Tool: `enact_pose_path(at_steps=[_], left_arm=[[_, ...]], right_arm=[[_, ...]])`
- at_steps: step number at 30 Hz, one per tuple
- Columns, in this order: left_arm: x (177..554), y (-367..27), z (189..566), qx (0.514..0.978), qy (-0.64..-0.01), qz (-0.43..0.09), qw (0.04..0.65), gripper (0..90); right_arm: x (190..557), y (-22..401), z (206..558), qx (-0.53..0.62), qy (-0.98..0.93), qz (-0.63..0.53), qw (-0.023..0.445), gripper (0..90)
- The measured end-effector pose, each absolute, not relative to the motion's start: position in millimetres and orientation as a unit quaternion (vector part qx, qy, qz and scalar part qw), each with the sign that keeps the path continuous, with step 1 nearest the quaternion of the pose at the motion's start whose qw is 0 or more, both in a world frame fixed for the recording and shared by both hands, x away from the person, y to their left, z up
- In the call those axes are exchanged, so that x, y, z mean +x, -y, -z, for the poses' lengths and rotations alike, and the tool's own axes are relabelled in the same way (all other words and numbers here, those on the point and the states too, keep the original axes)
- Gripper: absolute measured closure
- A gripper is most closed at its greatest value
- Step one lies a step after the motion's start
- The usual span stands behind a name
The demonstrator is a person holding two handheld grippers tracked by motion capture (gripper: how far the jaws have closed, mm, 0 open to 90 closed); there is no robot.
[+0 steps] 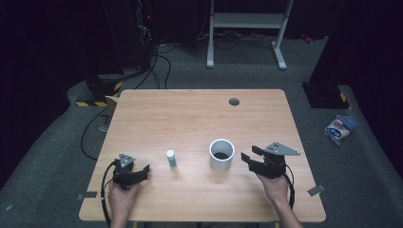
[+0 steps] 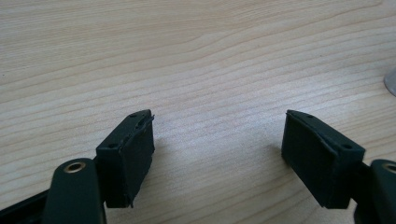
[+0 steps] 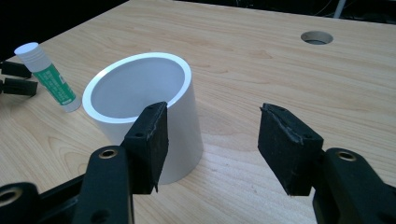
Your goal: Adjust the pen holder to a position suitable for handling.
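- White cup (image 1: 222, 155): a plain straight-walled cylinder, open at the top, standing upright right of centre in the lower half of the high view, near the right gripper (image 1: 252, 154); it looks rigid and light, smooth plastic by the sheen, so likely a little slippery; the wall is too broad for a grip across the whole body, so I would judge the rim the place to take it, one jaw inside and one outside; something dark lies at its bottom, too small to tell.
- Glue stick (image 1: 171, 158): a small white tube with a green label, standing just left of the cup and to the right of the left gripper (image 1: 146, 170); light, stiff and narrow; a squeeze across the middle of the barrel should hold it, though its round side may roll between the pads.
- Both grippers stand with jaws wide apart and empty, each held low over the table (image 1: 190, 109) by a hand at the bottom edge.
- The right gripper view puts the cup (image 3: 140, 102) at centre left, its thin rim clear, with the glue stick (image 3: 49, 77) at upper left leaning in that frame; the high view gives the spacing of all the items instead.
- The left gripper view offers bare wood grain between its jaws, with a pale curved edge at the far right margin, too little to name.
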State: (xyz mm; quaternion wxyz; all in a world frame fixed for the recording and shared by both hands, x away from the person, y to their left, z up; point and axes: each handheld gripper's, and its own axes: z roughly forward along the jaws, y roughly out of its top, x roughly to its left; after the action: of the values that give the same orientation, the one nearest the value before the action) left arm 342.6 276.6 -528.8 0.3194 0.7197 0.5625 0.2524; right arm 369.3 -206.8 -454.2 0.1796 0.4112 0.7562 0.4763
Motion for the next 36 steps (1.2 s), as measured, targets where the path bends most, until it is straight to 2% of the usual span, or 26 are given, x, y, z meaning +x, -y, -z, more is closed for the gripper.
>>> enact_pose_path(at_steps=[9, 36], left_arm=[[342.6, -276.6, 528.8, 0.719, -0.563, -0.253, 0.319, 25.4], [342.6, -276.6, 528.8, 0.720, -0.563, -0.253, 0.319, 25.4]], right_arm=[[364.3, 213.0, 459.5, 0.417, -0.758, -0.463, 0.194, 42.7], [354.5, 236.0, 476.6, 0.451, -0.743, -0.455, 0.194, 42.6]])
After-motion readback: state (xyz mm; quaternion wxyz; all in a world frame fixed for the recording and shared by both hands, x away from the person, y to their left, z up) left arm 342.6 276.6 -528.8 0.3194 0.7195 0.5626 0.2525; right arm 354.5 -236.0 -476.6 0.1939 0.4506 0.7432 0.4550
